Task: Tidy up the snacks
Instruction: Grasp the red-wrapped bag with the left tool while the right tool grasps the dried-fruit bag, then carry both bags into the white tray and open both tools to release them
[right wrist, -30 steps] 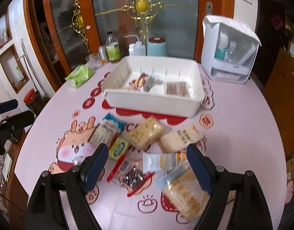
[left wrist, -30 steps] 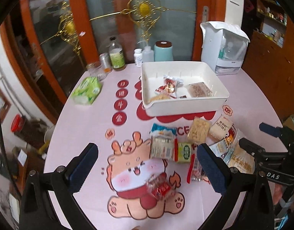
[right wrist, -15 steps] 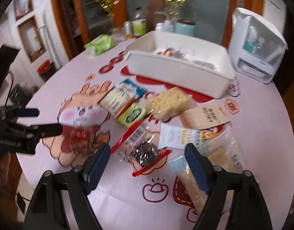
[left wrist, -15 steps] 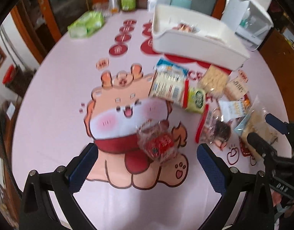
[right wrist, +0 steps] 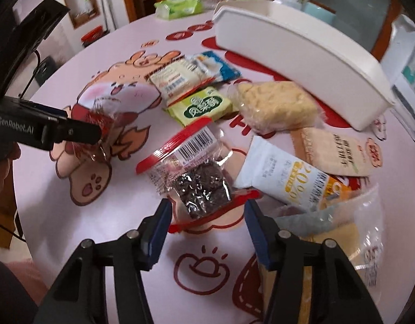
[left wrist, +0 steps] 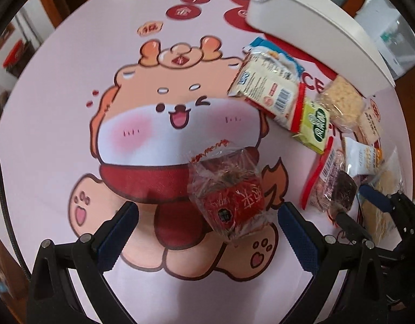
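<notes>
We still have most snacks lying loose on the pink table (right wrist: 159,264), beyond our grippers and short of the white bin (right wrist: 302,51); what is in it is hidden. Our left gripper (left wrist: 207,232) is spread around the red-wrapped snack (left wrist: 229,199), not touching. Our right gripper (right wrist: 207,224) is closing around the dark snack in a clear bag (right wrist: 196,183), maybe not pinching yet.
</notes>
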Available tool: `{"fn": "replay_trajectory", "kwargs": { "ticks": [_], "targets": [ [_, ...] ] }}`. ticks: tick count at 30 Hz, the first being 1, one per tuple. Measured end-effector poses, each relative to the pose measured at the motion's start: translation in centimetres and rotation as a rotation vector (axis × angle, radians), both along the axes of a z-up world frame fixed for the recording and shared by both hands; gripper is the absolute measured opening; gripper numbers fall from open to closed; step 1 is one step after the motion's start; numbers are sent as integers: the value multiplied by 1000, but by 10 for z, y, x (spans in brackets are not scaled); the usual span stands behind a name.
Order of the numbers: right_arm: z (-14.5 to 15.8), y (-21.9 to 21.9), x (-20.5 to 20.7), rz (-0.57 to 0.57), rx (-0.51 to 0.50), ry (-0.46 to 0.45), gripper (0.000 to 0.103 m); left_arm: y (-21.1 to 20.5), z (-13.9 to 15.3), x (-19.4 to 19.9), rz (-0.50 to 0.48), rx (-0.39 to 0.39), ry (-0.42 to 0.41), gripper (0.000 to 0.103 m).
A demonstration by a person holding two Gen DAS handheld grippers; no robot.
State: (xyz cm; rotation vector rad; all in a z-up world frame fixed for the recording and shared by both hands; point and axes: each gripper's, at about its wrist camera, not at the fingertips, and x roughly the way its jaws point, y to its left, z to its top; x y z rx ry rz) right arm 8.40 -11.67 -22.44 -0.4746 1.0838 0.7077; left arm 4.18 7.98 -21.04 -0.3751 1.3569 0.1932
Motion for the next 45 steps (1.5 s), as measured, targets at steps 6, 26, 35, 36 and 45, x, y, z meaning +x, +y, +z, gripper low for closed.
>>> {"fn": "replay_trajectory", "kwargs": {
  "ticks": [6, 26, 35, 36, 45],
  "targets": [
    [-5, 8, 2, 28, 0, 5, 50, 7, -14, 1, 40, -21, 28, 102],
    [4, -2, -16, -75, 211, 124, 12, -19, -9, 17, 1, 4, -8, 41],
    [52, -14, -25, -149, 306, 39, 12, -32, 39, 16, -74, 8, -120, 40],
    [62, -17, -25, -163, 325, 22, 12, -33, 50, 16, -84, 0, -150, 40],
    [119, -34, -6, -278, 426, -103, 12, -24, 146, 23, -154, -34, -371, 40]
  ]
}}
